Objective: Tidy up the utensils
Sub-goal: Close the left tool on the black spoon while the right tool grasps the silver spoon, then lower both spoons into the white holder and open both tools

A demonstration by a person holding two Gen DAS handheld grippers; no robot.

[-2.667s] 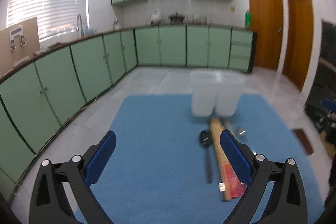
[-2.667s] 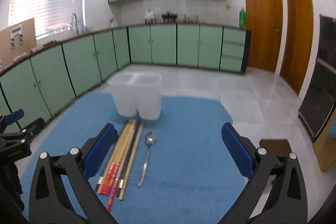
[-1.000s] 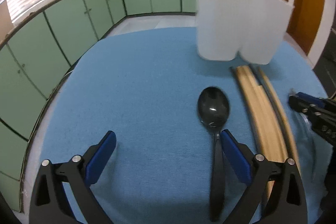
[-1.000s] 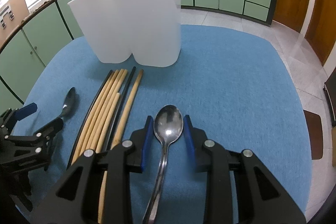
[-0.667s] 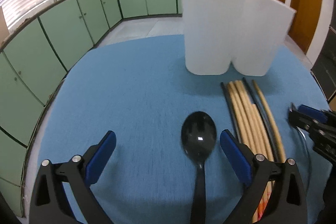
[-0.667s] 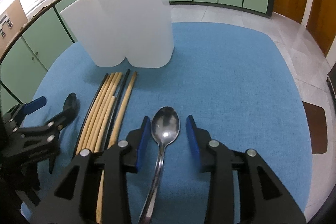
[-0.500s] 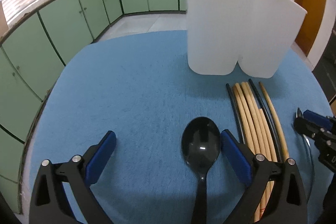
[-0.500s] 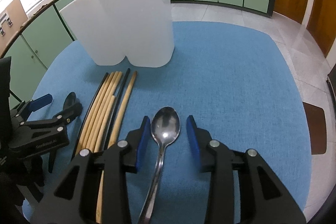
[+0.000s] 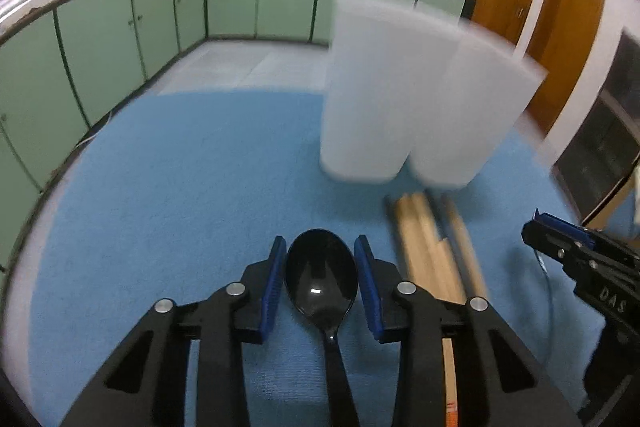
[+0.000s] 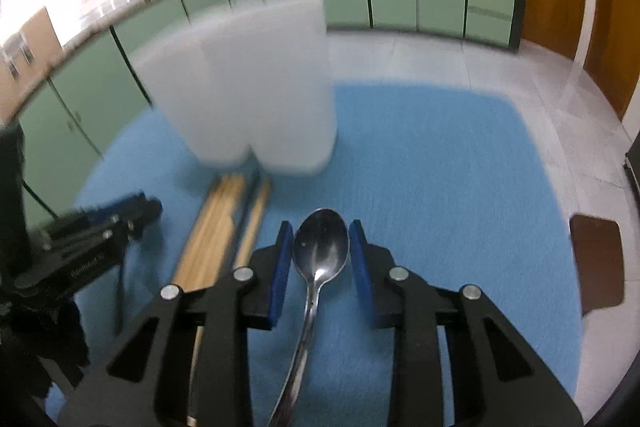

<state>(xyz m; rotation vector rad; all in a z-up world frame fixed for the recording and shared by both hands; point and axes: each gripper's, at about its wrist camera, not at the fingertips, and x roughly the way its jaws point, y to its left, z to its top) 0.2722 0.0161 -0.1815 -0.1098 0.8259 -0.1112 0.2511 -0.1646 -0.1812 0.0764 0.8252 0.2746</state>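
My left gripper is shut on a black plastic spoon, its bowl between the blue pads, lifted above the blue mat. My right gripper is shut on a metal spoon, also raised. A white two-compartment holder stands upright at the back of the mat; it also shows in the right wrist view. A bundle of wooden and black chopsticks lies on the mat in front of the holder, between the two grippers, also seen in the right wrist view.
The mat covers a round table with its edge close on the left. Green kitchen cabinets ring the room. Wooden doors stand at the right. A brown stool sits on the floor to the right.
My left gripper has closed on the black spoon. Both grippers have lifted their spoons off the mat and tilted up, so more of the room shows.
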